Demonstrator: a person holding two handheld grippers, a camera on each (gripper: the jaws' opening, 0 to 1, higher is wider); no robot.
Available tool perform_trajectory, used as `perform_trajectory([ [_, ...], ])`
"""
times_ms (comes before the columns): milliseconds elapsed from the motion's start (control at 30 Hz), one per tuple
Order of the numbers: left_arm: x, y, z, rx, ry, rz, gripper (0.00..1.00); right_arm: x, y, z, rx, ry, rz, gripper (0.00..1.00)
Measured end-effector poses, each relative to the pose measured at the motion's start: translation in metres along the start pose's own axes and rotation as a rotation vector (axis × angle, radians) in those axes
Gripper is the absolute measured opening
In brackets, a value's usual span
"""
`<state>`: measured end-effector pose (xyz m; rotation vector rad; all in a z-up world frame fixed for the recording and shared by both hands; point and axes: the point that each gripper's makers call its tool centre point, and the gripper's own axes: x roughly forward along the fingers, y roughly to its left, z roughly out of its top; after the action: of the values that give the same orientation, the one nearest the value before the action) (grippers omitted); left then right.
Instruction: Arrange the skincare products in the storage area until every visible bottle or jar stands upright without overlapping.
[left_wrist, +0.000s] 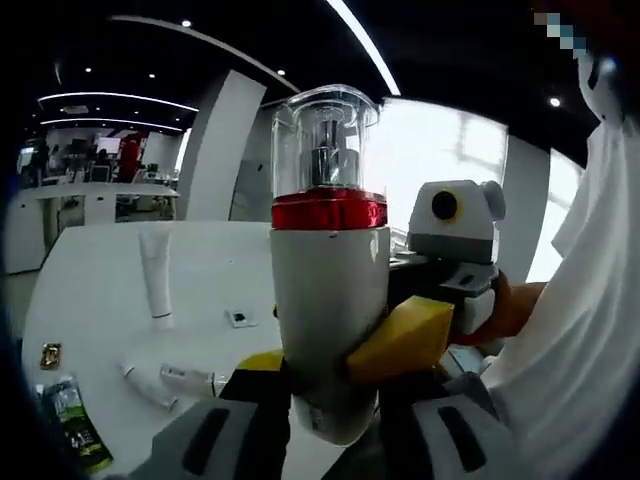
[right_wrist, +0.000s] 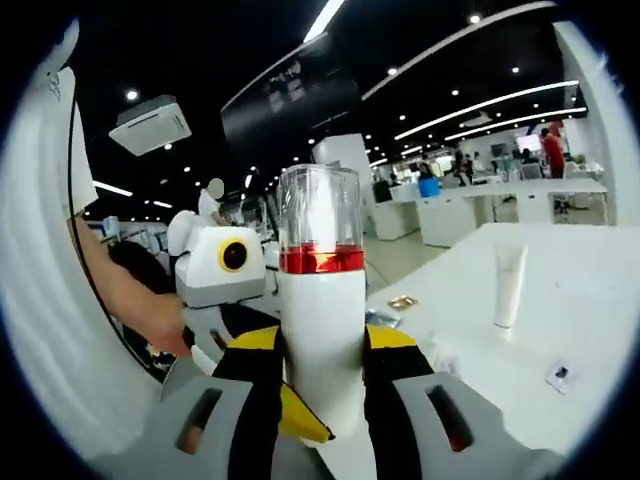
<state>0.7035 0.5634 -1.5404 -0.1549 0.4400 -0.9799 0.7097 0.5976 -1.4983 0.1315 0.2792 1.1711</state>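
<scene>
A white pump bottle (left_wrist: 328, 310) with a red band and a clear cap is held upright above the white table (left_wrist: 90, 280). My left gripper (left_wrist: 325, 385) is shut on its lower body. My right gripper (left_wrist: 400, 340) comes in from the right, and its yellow pad presses the same bottle. In the right gripper view the bottle (right_wrist: 322, 330) stands between the yellow pads of my right gripper (right_wrist: 322, 345), which is shut on it. My left gripper (right_wrist: 300, 415) holds it lower down. A white tube (left_wrist: 155, 275) (right_wrist: 508, 285) stands cap-down on the table.
Two small white tubes (left_wrist: 170, 382) lie flat near a green sachet (left_wrist: 75, 430) and a small gold item (left_wrist: 50, 355) (right_wrist: 403, 301). A small black-and-white piece (left_wrist: 240, 318) (right_wrist: 560, 375) lies on the table (right_wrist: 600, 330). A person's white sleeve (left_wrist: 590, 300) is close on the right.
</scene>
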Motion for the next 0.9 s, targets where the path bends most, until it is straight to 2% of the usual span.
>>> perform_trajectory([
  [133,0.001,0.005,-0.004,0.001,0.014,0.058,0.32,0.003,-0.005,-0.003,0.022,0.012,-0.033,0.29],
  [300,0.005,0.016,-0.011,0.034,0.064,0.181,0.32,0.004,-0.013,-0.001,0.072,0.006,-0.086,0.30],
  [367,0.008,0.017,-0.013,0.038,0.075,0.191,0.32,0.004,-0.015,0.000,0.099,0.002,-0.106,0.31],
  [467,0.008,0.020,-0.015,0.044,0.088,0.207,0.32,0.005,-0.018,0.000,0.083,0.011,-0.128,0.30],
  [567,0.009,0.024,-0.019,0.077,0.119,0.243,0.32,0.007,-0.020,-0.003,0.117,0.022,-0.146,0.30],
  [600,0.009,0.024,-0.021,0.075,0.125,0.245,0.33,0.007,-0.019,-0.005,0.115,0.033,-0.144,0.29],
  [633,0.010,0.023,-0.024,0.065,0.127,0.241,0.33,0.006,-0.020,-0.010,0.078,0.067,-0.152,0.29],
  [700,0.011,0.020,-0.029,0.009,0.127,0.238,0.33,0.008,-0.016,-0.013,0.075,0.068,-0.142,0.28],
  [800,0.011,0.020,-0.034,0.034,0.119,0.237,0.34,0.006,-0.016,-0.019,0.076,0.078,-0.133,0.27],
  [833,0.011,0.019,-0.037,0.064,0.121,0.231,0.35,0.006,-0.016,-0.021,0.079,0.080,-0.127,0.27],
  [900,0.011,0.019,-0.037,0.059,0.114,0.224,0.35,0.005,-0.014,-0.022,0.059,0.075,-0.106,0.27],
])
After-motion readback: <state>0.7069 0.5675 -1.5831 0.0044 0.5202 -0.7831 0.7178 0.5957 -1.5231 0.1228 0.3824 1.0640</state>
